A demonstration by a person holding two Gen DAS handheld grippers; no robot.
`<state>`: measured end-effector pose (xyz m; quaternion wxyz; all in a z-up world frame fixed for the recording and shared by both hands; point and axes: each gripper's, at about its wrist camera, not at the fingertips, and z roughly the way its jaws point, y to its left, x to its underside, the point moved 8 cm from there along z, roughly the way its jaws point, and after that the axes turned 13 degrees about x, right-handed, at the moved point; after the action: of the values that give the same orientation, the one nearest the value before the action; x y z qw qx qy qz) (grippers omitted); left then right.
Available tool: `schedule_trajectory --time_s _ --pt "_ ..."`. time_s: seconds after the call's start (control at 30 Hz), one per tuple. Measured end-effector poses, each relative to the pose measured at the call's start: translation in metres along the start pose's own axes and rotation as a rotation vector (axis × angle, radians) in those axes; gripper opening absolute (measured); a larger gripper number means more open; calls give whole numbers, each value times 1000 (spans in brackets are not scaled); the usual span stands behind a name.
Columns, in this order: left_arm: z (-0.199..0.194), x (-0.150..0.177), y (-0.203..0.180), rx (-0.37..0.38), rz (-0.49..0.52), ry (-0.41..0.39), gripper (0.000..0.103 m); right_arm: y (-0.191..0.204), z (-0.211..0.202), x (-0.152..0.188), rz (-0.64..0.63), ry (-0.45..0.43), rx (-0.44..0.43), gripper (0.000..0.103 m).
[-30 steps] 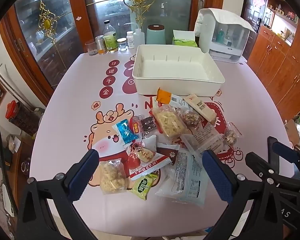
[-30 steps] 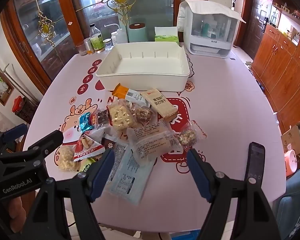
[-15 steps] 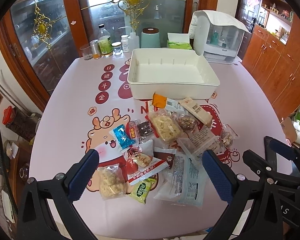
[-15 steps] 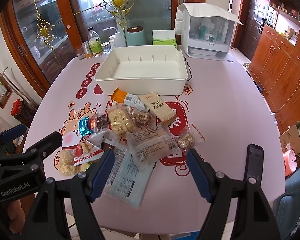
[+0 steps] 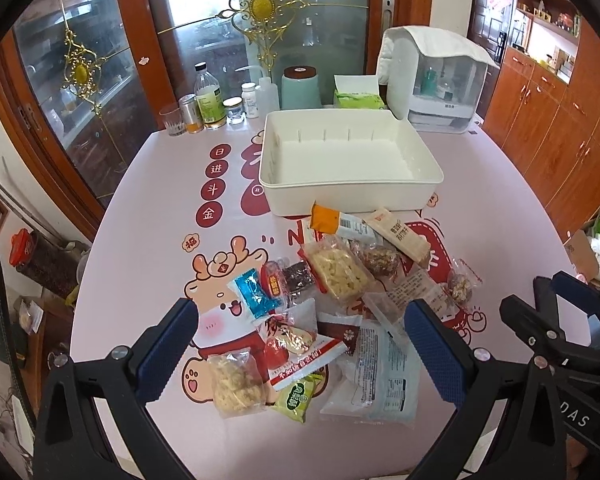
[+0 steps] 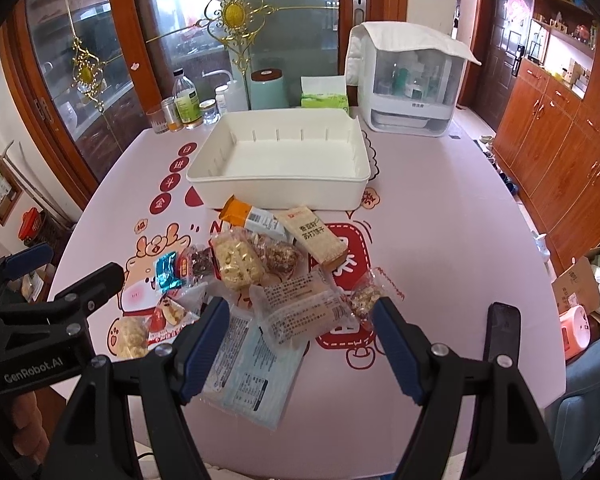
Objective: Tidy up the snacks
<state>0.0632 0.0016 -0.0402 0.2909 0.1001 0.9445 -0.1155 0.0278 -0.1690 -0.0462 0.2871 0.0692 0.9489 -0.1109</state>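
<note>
Plastic-wrapped snacks [image 5: 340, 304] lie heaped on the near half of the pink tabletop [image 5: 160, 216], just in front of the empty white bin [image 5: 348, 160]. Left tongs [image 5: 300, 332] and right tongs [image 6: 300, 328] hover above the heap, both released, grasping nothing.

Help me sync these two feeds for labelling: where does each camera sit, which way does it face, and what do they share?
Left wrist: on the left gripper, looking down and forward over the snack pile to the white bin; own open fingers show, the right gripper at the right edge.
Right wrist: on the right gripper, same direction; own open fingers show, the left gripper at the left edge.
Shared: snack pile, white bin, pink table, bottles behind.
</note>
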Motion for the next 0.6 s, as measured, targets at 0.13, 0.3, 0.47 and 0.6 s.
schedule_trajectory --time_s 0.13,0.3,0.47,0.6 --pt "-3 -8 7 -2 -3 -16 102 0 -3 -6 6 -12 9 75" --pt "-9 -15 12 -17 25 -51 102 3 -6 -12 8 -21 14 75" --pt "-16 -19 12 -28 82 -74 102 6 -8 -15 14 -26 23 75" --pt "-20 -20 10 -22 118 -84 102 9 -9 -16 17 -28 33 75"
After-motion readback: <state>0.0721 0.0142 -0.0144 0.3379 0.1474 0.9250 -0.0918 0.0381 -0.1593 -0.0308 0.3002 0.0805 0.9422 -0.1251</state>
